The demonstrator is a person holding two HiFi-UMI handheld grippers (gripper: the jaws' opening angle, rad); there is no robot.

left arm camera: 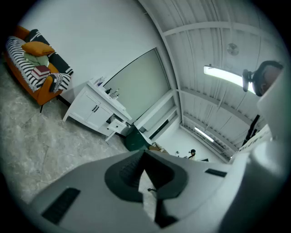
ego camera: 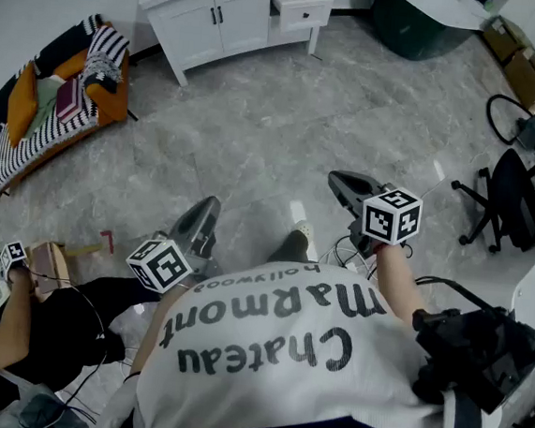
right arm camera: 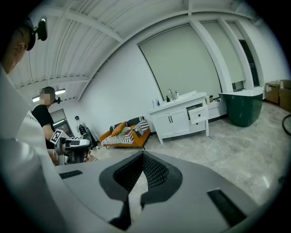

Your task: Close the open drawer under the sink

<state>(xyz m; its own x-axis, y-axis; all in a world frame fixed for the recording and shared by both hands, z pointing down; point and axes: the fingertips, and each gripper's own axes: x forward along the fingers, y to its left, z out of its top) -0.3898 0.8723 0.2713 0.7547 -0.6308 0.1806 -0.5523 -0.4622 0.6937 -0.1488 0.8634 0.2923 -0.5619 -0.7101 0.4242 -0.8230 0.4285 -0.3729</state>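
An orange sofa (ego camera: 47, 107) heaped with striped cushions lines the left wall. Over the grey marble floor (ego camera: 286, 116), the left hand-held gripper (ego camera: 206, 214) is held closed and empty. Well beyond it, the white sink cabinet (ego camera: 221, 16) stands against the far wall, its drawer (ego camera: 304, 10) pulled open at the cabinet's right end. The right hand-held gripper (ego camera: 346, 183), far from the drawer, is closed on nothing.
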